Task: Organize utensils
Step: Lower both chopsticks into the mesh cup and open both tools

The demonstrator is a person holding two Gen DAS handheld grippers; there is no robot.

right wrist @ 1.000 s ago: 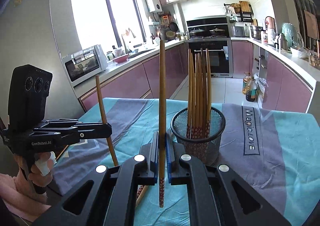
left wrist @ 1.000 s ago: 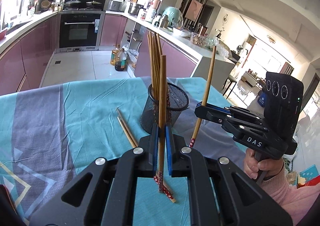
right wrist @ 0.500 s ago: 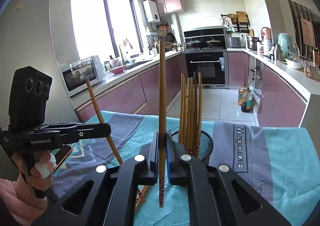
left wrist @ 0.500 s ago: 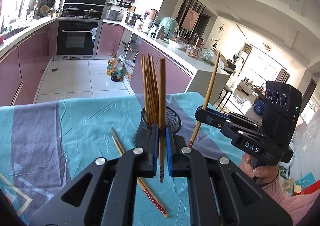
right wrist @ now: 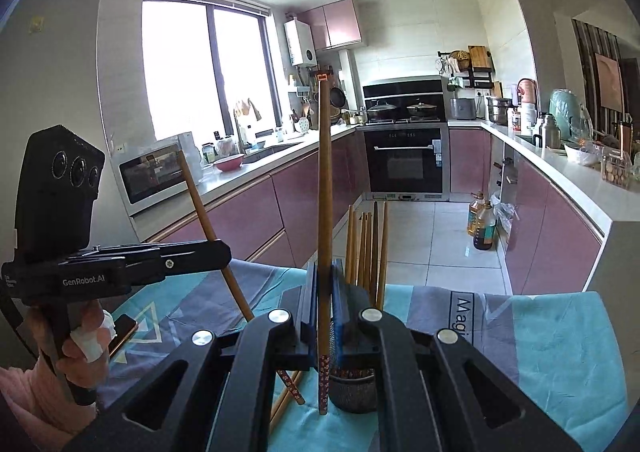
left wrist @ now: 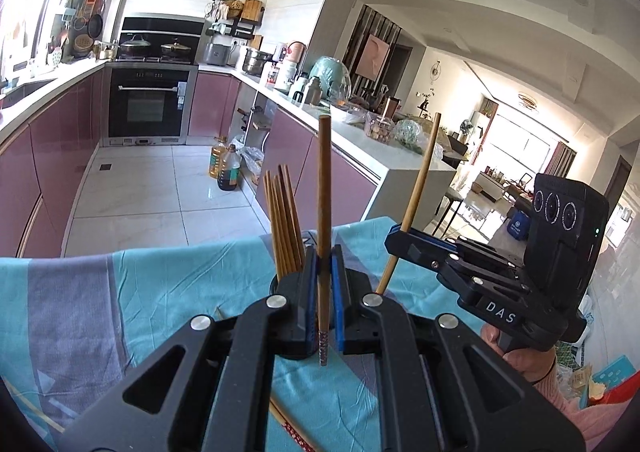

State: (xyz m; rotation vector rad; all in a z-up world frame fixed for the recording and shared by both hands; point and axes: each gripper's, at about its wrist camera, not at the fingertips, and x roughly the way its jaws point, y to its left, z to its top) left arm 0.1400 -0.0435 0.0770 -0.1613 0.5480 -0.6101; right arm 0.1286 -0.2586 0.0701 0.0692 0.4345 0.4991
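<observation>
Chopsticks fill the mesh holder [right wrist: 354, 392] on the cloth-covered worktop [right wrist: 560, 332]. Left tool [left wrist: 325, 284] clamps one chopstick [left wrist: 323, 187] upright, toward twelve o'clock; right tool [right wrist: 325, 292] likewise clamps its chopstick [right wrist: 324, 179], holder at one o'clock.

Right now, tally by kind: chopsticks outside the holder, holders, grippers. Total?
Chopsticks outside the holder: 4 (held chopstick in left gripper, another in right gripper, 2 loose chopsticks on the tablecloth)
Mesh holder: 1
Grippers: 2
Total: 7
</observation>
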